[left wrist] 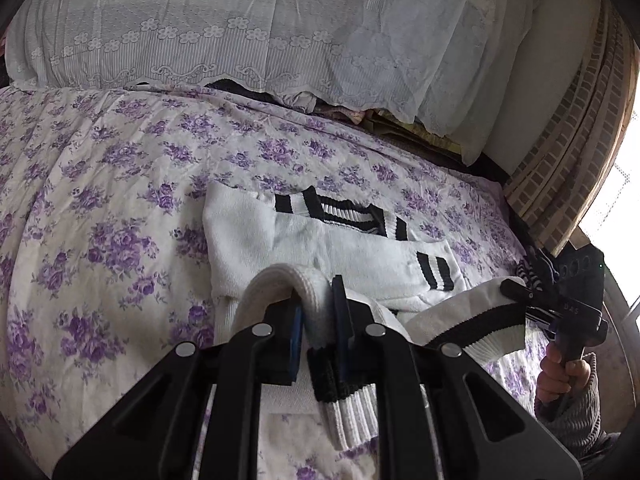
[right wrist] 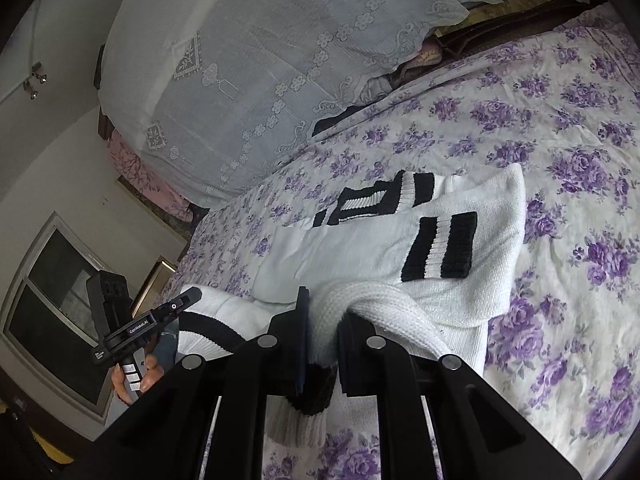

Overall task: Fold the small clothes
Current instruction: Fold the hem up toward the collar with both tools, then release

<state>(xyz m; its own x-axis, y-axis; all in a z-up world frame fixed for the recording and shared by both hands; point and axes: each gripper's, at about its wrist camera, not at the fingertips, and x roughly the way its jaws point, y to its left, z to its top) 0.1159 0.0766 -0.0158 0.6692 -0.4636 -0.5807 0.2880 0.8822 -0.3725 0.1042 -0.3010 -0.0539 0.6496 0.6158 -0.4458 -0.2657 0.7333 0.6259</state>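
Note:
A white ribbed sock with a black band hangs stretched between my two grippers above the bed. My left gripper is shut on one end of it, and the cuff droops below the jaws. My right gripper pinches the other end, at the right of the left wrist view. In the right wrist view my right gripper is shut on the same sock, while my left gripper grips the banded end. Just beyond lies a flat pile of white socks with black stripes.
The bed wears a white sheet with purple flowers. Lace-covered bedding is stacked along the back. A brick-patterned panel stands at the bed's right edge. A window shows past the bed's edge.

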